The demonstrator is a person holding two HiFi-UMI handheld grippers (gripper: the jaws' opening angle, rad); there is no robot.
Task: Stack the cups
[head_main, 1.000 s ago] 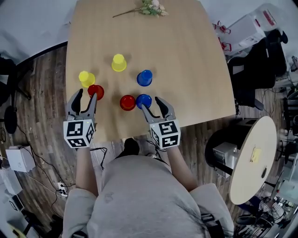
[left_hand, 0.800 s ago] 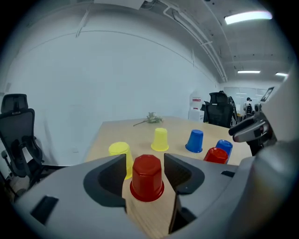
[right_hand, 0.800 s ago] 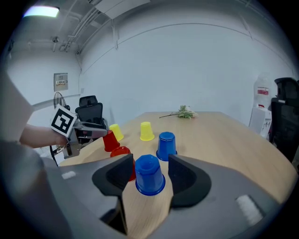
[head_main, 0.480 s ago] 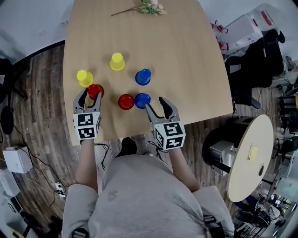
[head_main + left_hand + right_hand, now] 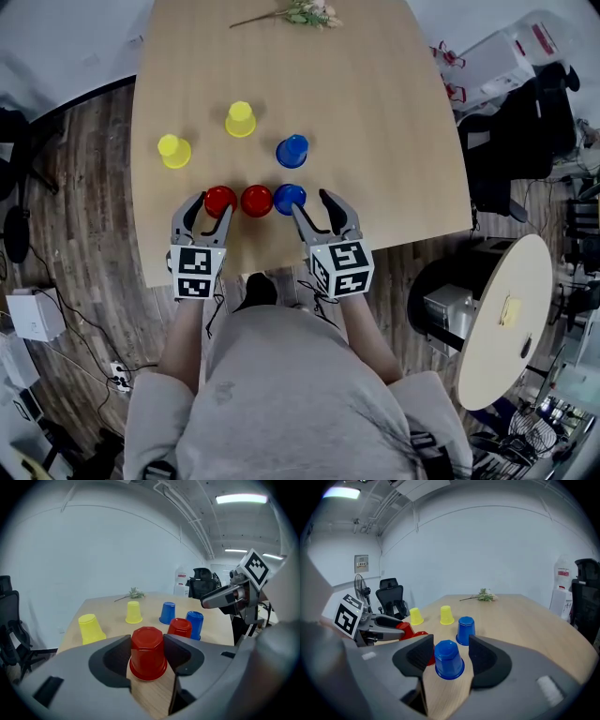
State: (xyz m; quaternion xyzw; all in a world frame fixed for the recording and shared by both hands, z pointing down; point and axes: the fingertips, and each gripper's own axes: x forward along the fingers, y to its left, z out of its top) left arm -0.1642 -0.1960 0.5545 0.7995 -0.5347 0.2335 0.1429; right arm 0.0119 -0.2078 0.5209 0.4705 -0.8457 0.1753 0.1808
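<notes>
Several upturned cups stand on the wooden table (image 5: 375, 112). My left gripper (image 5: 210, 208) is shut on a red cup (image 5: 220, 199) at its wide rim, which touches both jaws in the left gripper view; the jaws have just been opening with the red cup (image 5: 148, 651) between them. It stands right beside a second red cup (image 5: 256, 201). My right gripper (image 5: 310, 202) is open around a blue cup (image 5: 289, 198), and the right gripper view shows gaps on both sides of that blue cup (image 5: 449, 660). Farther back are another blue cup (image 5: 292, 151) and two yellow cups (image 5: 174, 150) (image 5: 240, 119).
A flower sprig (image 5: 300, 13) lies at the table's far edge. The near table edge runs just under both grippers. A round side table (image 5: 506, 319) and bags stand to the right. A white box (image 5: 36, 314) and cables lie on the floor at left.
My left gripper has sunk and moved right. The red cup went with it, from next to the yellow cup to beside the other red cup. The right gripper has stayed put.
</notes>
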